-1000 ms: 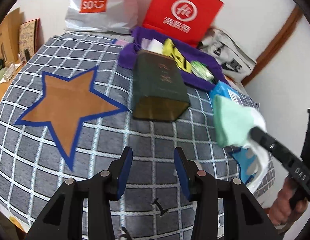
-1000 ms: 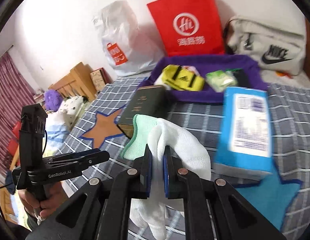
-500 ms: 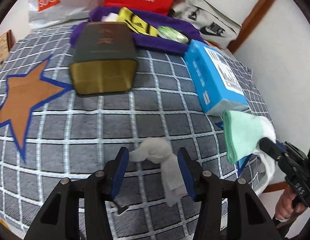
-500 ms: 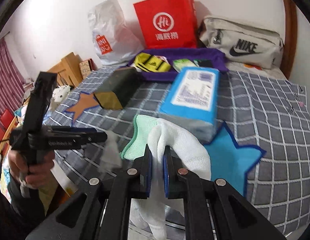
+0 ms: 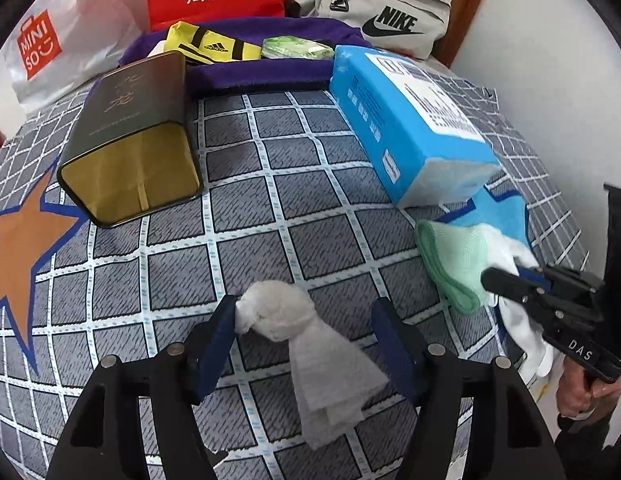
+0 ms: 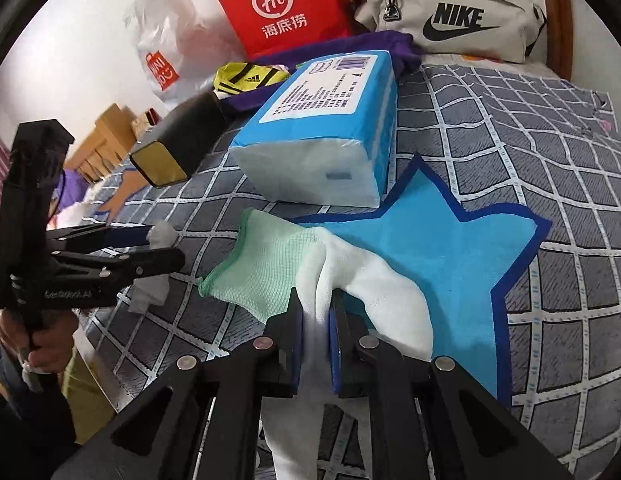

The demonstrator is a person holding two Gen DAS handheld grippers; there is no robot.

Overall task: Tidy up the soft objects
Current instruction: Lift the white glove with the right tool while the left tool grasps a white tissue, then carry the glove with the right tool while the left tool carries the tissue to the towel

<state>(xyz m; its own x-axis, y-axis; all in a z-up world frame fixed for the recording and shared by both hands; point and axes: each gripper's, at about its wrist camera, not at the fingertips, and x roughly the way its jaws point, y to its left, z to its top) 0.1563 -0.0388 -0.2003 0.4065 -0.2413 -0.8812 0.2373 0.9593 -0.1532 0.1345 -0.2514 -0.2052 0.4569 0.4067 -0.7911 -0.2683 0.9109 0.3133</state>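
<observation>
Two hand-held grippers work over a bed covered in a grey checked quilt (image 5: 310, 184). The left hand-held gripper (image 5: 306, 336) points steeply down, its jaws opening, with a crumpled white tissue (image 5: 306, 344) between them; the tissue's bunched top touches the left finger, while the right finger stands apart from it. The right hand-held gripper (image 6: 315, 322) is clamped tight on a white glove (image 6: 366, 280) with a mint-green cuff (the cuff sticks out ahead and left of its fingers), just above a blue star patch (image 6: 450, 240). Directly ahead of it lies a blue tissue pack (image 6: 322, 128). Ahead and left of the left hand-held gripper lies a dark tin box (image 5: 134, 136), and beyond both sits a purple tray (image 5: 254, 76).
</observation>
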